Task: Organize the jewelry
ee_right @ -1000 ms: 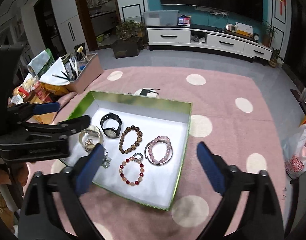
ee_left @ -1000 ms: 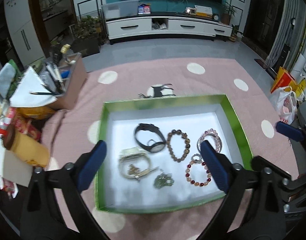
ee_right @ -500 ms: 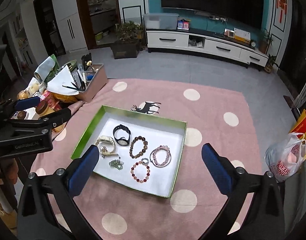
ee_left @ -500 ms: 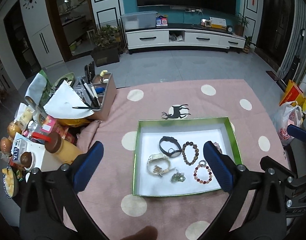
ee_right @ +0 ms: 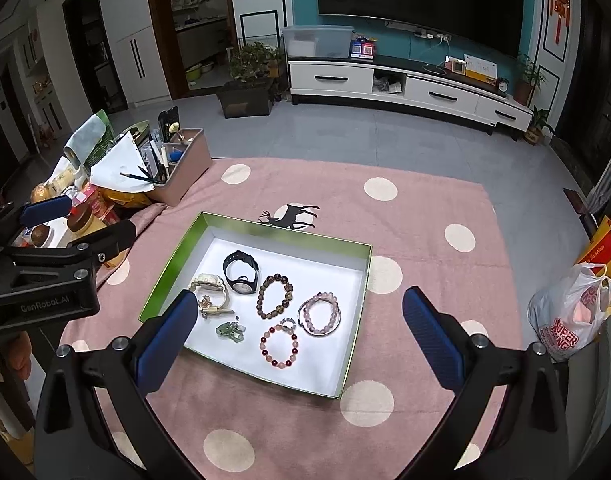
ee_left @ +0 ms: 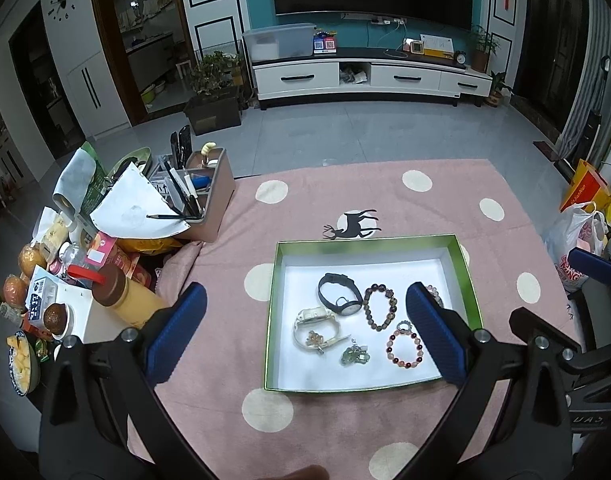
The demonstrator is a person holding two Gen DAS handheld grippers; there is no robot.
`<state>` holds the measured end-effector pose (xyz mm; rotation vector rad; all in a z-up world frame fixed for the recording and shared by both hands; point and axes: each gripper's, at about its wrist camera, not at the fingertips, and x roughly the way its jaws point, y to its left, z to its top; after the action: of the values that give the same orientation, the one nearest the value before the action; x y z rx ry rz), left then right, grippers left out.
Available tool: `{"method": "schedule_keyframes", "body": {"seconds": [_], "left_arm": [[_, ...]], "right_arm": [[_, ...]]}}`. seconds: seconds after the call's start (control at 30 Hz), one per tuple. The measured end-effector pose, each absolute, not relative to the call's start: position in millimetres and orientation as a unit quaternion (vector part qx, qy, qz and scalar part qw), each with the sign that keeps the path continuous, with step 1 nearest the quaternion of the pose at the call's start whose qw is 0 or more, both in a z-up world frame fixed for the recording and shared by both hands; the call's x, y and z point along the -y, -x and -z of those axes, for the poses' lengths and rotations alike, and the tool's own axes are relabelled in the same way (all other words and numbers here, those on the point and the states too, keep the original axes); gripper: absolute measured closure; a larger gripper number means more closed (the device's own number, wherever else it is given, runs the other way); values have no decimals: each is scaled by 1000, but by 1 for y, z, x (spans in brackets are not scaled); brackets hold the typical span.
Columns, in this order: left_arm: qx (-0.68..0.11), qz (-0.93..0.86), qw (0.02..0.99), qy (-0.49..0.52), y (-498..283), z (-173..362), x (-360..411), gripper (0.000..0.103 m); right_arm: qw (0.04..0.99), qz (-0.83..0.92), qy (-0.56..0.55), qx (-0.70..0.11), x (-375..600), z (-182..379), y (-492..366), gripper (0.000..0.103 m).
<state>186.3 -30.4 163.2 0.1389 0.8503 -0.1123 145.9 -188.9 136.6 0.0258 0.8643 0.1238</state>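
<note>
"GenRobot.AI" is printed on the left tongs [ee_right: 45, 216] at 9 o'clock in the right wrist view; a plastic bag [ee_right: 569, 320] at 3 o'clock reads "SUPER". A pink dotted rug [ee_right: 425, 220] lies on a grey tiled floor before a white TV cabinet [ee_right: 409, 88]. On it a green-rimmed tray [ee_right: 257, 228] holds a black watch [ee_right: 241, 272], a brown bead bracelet [ee_right: 275, 296] and a red bead bracelet [ee_right: 279, 346]. Both the left and the right tongs [ee_right: 297, 320] hover above, spread wide and empty.

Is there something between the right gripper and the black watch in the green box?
Nothing visible blocks it. The right gripper hangs open above the open-topped green box, and the black watch lies uncovered on the white floor.
</note>
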Motion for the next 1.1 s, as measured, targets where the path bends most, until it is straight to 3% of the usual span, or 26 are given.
{"method": "schedule_keyframes", "body": {"seconds": [1.1], "left_arm": [[-425, 37, 902, -61, -196, -150, 21, 2]], "right_arm": [[904, -58, -9, -424, 187, -129, -149, 1]]}}
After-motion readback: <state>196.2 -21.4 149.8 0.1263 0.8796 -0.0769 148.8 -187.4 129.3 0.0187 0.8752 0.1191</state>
